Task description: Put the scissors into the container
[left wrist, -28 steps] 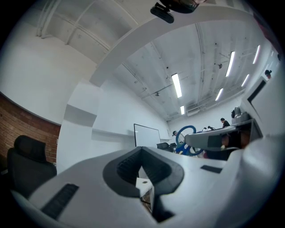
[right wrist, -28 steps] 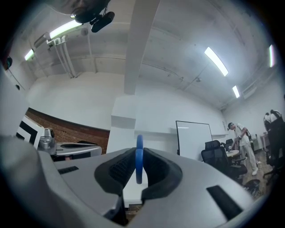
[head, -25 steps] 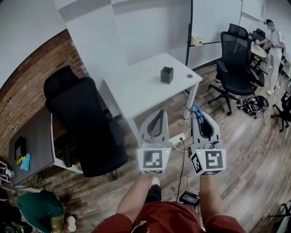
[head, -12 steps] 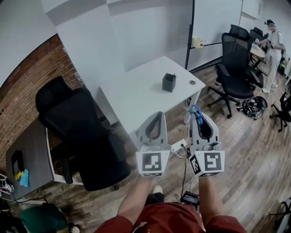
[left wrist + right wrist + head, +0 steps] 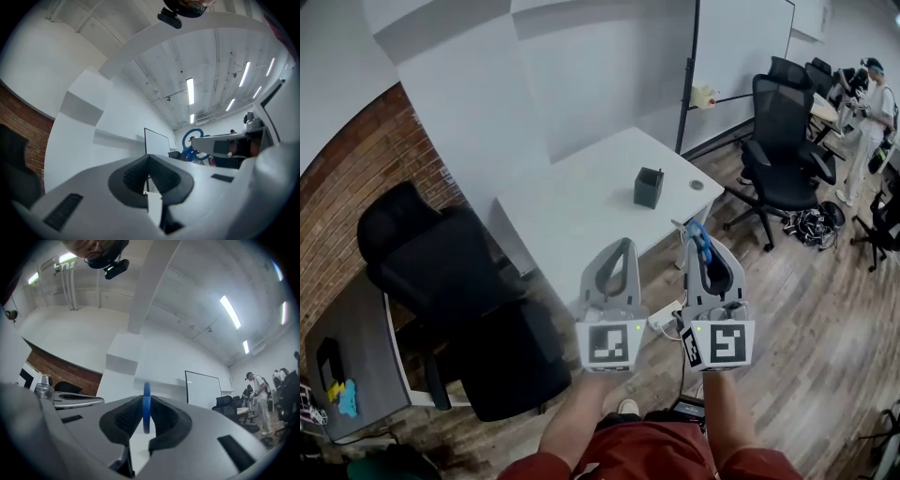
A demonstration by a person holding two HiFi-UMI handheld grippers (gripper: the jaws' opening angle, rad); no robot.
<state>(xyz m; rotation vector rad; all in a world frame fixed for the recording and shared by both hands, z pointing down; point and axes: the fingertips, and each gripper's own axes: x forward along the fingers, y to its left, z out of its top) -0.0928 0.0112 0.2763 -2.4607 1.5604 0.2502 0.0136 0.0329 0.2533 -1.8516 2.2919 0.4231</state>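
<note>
Right hand-held gripper (image 5: 699,249) pinches the scissors (image 5: 146,404) by the blue handle loop, judged light, stiff, slippery; left hand-held gripper (image 5: 621,247) closed, empty.

Head view overhead, downward; gripper views upward, sharing whiteboard (image 5: 202,387).

Blades of the scissors (image 5: 146,411) are hidden between the fingers (image 5: 123,417).

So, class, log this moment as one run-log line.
right hand-held gripper: shut on scissors | left hand-held gripper: shut, empty | container: on white table, scissors not yet in
</note>
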